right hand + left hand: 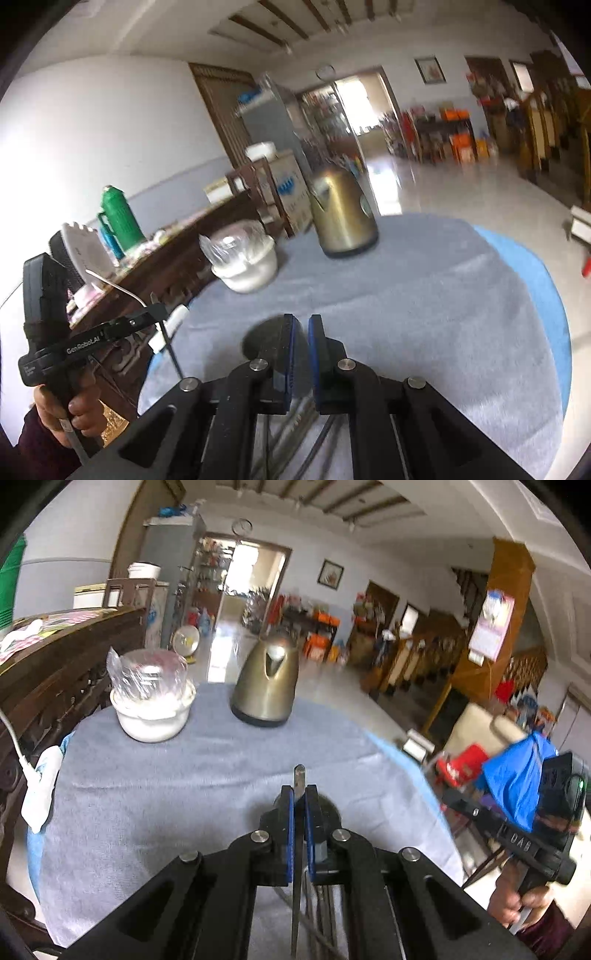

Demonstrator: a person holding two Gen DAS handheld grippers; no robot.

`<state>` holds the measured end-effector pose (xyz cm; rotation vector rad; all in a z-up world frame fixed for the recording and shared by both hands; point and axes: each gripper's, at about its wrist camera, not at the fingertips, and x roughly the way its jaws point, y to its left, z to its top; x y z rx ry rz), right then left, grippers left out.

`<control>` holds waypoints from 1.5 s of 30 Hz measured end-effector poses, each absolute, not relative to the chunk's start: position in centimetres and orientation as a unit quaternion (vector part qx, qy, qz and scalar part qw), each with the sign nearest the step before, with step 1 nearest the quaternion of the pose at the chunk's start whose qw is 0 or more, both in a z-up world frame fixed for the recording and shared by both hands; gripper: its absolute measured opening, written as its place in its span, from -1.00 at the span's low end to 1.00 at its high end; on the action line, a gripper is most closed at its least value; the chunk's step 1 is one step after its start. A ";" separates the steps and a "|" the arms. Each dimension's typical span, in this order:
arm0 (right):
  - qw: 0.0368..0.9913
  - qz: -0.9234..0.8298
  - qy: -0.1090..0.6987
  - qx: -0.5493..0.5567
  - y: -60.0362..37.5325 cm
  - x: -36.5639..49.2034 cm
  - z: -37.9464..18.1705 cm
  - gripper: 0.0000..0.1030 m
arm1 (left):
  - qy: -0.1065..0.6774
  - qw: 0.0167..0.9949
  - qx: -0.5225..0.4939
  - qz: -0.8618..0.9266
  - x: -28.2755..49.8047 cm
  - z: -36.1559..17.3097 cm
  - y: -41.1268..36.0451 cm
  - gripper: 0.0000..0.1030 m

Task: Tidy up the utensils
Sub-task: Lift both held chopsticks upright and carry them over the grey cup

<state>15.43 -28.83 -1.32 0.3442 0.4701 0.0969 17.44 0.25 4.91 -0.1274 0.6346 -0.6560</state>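
Left hand-held gripper (299, 794): blue pads clenched on a thin flat metal utensil (298, 779), whose tip sticks up just past the pads while the rest runs down between the fingers toward the camera (which kind of utensil, cannot tell).

Right hand-held gripper (301, 325): jaws drawn nearly together; in its own view nothing visible sits between the pads. Below and behind them, several metal utensils (291, 417) lie in a blurred bundle.

Counter (184, 775): round, covered with a grey cloth over a blue one. At its far side stand a brass-coloured kettle (266, 686) and, to the kettle's left and apart from it, a white bowl (153, 712) holding a clear plastic-wrapped item.

The right view shows a hand (79, 410) gripping the left tool's handle.
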 end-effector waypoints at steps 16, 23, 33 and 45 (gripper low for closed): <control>0.876 0.099 0.438 0.175 -28.0 24.0 -11.4 -0.21 | 0.312 0.900 -0.050 -0.300 16.6 5.6 1.8 -0.89; 0.858 0.108 0.484 0.132 -26.0 26.6 -14.9 -0.47 | 0.438 0.851 -0.061 -0.283 22.2 0.6 2.2 -0.89; 0.847 0.089 0.503 0.150 -27.6 26.5 -15.4 -0.88 | 0.555 0.788 -0.049 -0.262 30.7 -6.5 -2.2 -0.86; 0.852 0.101 0.464 0.220 -31.5 25.9 -13.5 -0.88 | 0.610 0.757 -0.040 -0.231 37.1 -10.4 -7.8 -0.85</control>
